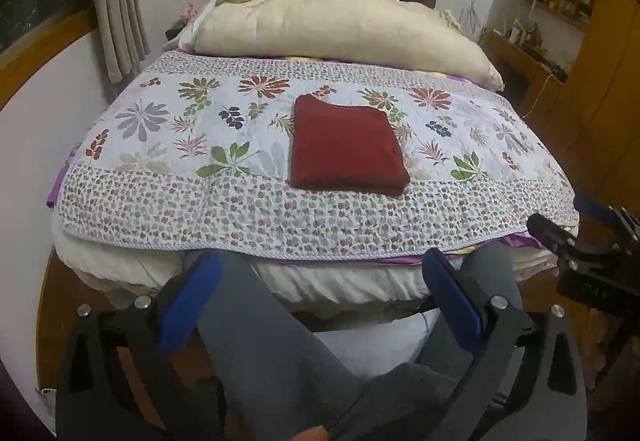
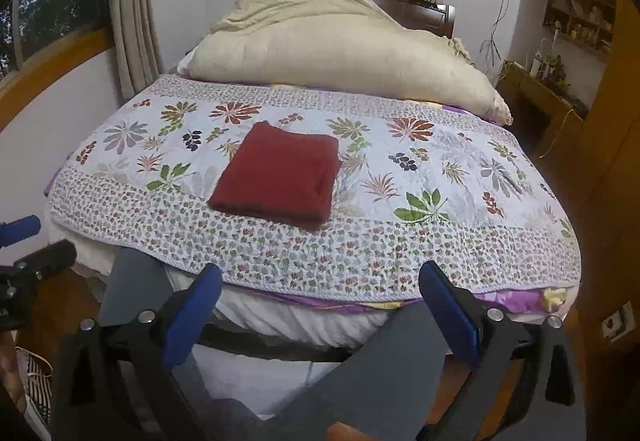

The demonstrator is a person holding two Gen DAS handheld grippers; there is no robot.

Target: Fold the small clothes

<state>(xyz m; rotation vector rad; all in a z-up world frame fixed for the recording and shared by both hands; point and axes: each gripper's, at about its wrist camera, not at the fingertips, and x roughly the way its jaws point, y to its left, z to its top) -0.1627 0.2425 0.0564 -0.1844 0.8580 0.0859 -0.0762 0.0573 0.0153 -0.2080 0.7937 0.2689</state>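
- Two grippers, each with blue-padded fingers on black frames; both held back off the foot of the bed, touching nothing.
- Left gripper [image 1: 320,277]: fingers [image 1: 192,301] spread wide apart, empty; grey-trousered legs [image 1: 272,341] of the person show between and below them.
- Right gripper [image 2: 320,281]: fingers [image 2: 448,309] likewise spread wide, empty; seen also from the left wrist view as a black frame at the right edge [image 1: 576,253], just beside the bed's near right corner.
- Left gripper's frame shows at the left edge of the right wrist view, low, beside the bed.
- Red cloth [image 1: 346,147]: one item, folded into a compact near-square, several layers thick at its near edge. Lies flat on the quilt, around the middle of the bed's width, its near edge at the border between the large-leaf panel and the small-flower band. Well apart from both grippers.
- Quilt [image 1: 180,145]: white ground, printed leaves and flowers, small-flower border; covers the near part of the bed and overhangs a white mattress edge [image 1: 340,285].
- Cream duvet [image 1: 340,25]: bundled in a heap at the far end, behind the quilt.
- Curtains [image 2: 132,9]: beige, hanging at left of the bed by a wood-framed window.
- Wooden shelves [image 2: 576,21]: right wall, small items on them, too small to tell.
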